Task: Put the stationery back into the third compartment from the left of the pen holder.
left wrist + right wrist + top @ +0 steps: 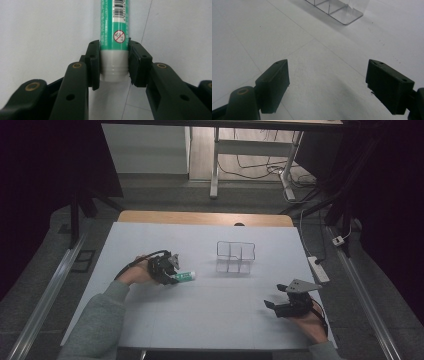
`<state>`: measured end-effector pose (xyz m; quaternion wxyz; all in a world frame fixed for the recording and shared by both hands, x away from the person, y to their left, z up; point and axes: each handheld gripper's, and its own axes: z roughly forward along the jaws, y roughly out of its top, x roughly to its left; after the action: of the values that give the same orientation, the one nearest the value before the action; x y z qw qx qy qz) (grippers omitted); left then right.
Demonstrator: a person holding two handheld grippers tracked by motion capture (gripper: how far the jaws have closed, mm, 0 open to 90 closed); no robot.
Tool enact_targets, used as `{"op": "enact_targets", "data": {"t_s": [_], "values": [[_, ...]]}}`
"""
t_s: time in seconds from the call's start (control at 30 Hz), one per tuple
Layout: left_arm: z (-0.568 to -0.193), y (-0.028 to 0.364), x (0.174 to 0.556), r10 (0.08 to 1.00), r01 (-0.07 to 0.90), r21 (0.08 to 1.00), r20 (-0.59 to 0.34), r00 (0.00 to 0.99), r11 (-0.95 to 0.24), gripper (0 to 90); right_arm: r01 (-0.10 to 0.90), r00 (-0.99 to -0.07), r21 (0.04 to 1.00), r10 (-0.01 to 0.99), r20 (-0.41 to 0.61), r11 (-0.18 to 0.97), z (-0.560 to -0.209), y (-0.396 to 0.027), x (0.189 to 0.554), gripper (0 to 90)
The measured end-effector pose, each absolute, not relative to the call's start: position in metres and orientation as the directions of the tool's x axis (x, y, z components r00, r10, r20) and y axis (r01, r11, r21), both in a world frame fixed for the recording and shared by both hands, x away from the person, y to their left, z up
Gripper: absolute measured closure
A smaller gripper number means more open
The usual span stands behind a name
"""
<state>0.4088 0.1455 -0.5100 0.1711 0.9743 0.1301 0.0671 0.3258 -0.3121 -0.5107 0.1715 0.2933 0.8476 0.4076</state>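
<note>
The green tube lay flat on the white table, left of the clear divided organiser and well apart from it. Your left gripper was clamped on its grey capped end, both pads pressing its sides. Your right gripper rested near the table's right front edge, jaws spread wide with nothing between them, pointing toward the organiser.
</note>
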Motion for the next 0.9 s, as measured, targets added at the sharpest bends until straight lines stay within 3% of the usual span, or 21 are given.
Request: {"op": "enact_targets", "data": {"t_s": [0.23,0.43,0.9], "values": [[-0.507,0.146,0.4,0.276,0.222,0.362,0.105,0.955,-0.906,64.7,0.356,-0.77,0.797,0.636,-0.046,0.488,-0.51,-0.313,0.326,18.5],[-0.5,0.153,0.389,0.33,0.26,0.425,0.101,0.938,-0.867,64.7,0.353,-0.768,0.801,0.639,-0.047,0.483,-0.51,-0.313,0.325,18.7],[-0.491,0.157,0.37,0.39,0.298,0.46,0.118,0.913,-0.837,64.6,0.339,-0.759,0.815,0.649,-0.058,0.47,-0.508,-0.311,0.324,19.5]]}}
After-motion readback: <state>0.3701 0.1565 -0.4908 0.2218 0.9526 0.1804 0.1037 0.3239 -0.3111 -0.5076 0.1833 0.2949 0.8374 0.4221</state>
